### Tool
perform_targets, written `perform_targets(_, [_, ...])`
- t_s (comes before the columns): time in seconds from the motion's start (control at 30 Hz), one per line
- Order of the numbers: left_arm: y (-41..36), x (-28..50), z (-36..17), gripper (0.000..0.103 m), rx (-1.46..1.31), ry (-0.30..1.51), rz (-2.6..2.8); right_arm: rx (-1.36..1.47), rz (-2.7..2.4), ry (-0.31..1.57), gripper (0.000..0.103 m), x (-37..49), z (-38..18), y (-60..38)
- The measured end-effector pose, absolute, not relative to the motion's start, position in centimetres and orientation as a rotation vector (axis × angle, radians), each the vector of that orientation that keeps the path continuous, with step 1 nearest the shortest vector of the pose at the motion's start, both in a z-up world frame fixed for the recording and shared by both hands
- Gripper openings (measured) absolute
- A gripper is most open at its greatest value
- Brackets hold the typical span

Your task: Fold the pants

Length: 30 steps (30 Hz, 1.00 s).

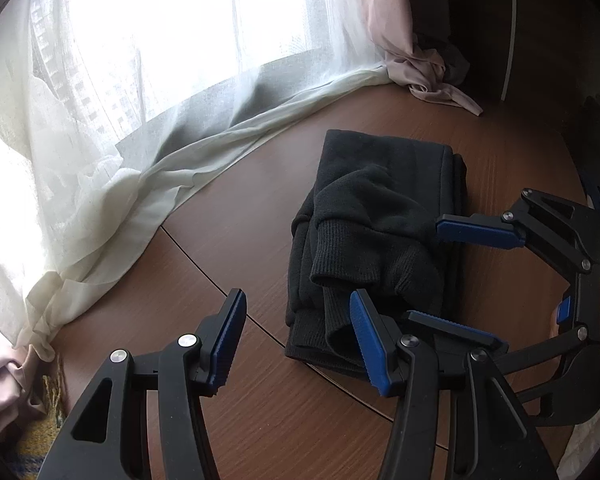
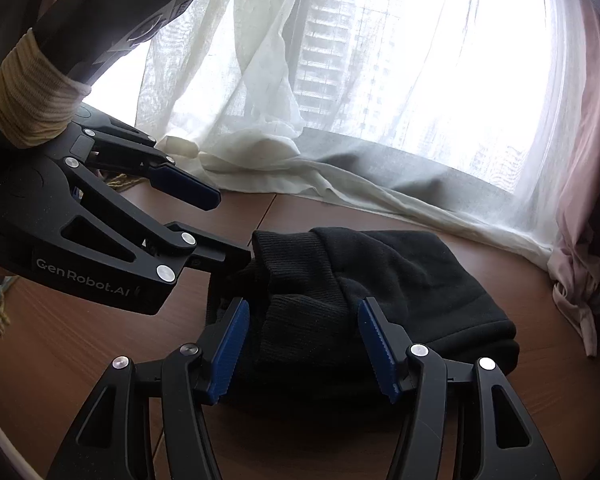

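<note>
The black pants [image 1: 376,220] lie folded into a compact bundle on the brown wooden table [image 1: 240,208], ribbed cuffs on top. My left gripper [image 1: 298,320] is open, just short of the bundle's near left corner, holding nothing. My right gripper [image 1: 424,272] is open at the bundle's right side, one blue pad [image 1: 480,234] against the cloth. In the right wrist view the pants [image 2: 400,288] lie just past my open right gripper [image 2: 302,320], its jaws on either side of the cuffs. The left gripper [image 2: 232,228] is open at the bundle's left end.
White sheer curtains [image 1: 140,100] hang over the window and pool along the table's far edge. A pink curtain [image 1: 420,68] bunches at the far right corner; it also shows in the right wrist view [image 2: 576,272]. A yellow fringed cloth [image 1: 48,420] sits at the near left.
</note>
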<state>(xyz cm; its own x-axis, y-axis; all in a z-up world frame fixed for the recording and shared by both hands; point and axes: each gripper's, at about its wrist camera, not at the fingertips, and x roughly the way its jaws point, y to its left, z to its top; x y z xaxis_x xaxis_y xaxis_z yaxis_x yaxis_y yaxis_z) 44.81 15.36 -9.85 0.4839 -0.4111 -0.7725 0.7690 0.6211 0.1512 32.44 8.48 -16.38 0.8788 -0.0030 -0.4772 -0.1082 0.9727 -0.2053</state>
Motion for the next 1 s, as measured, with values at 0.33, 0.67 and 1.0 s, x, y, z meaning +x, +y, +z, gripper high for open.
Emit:
perform_targets(0.33, [14.5, 44.2, -10.1, 0.054, 0.561, 0.764, -0.818, -0.237, -0.026, 0.495, 0.058, 31.9, -16.1, 7.6])
perform_targets(0.67, [12.7, 45.5, -10.8, 0.049, 0.532, 0.754, -0.821, -0.232, -0.094, 0.507, 0.058, 31.1, -15.5, 6.5])
perform_targets(1.0, [12.8, 44.9, -10.1, 0.012, 0.487, 0.742, -0.844, -0.261, -0.014, 0.511, 0.045, 32.0, -16.1, 9.1])
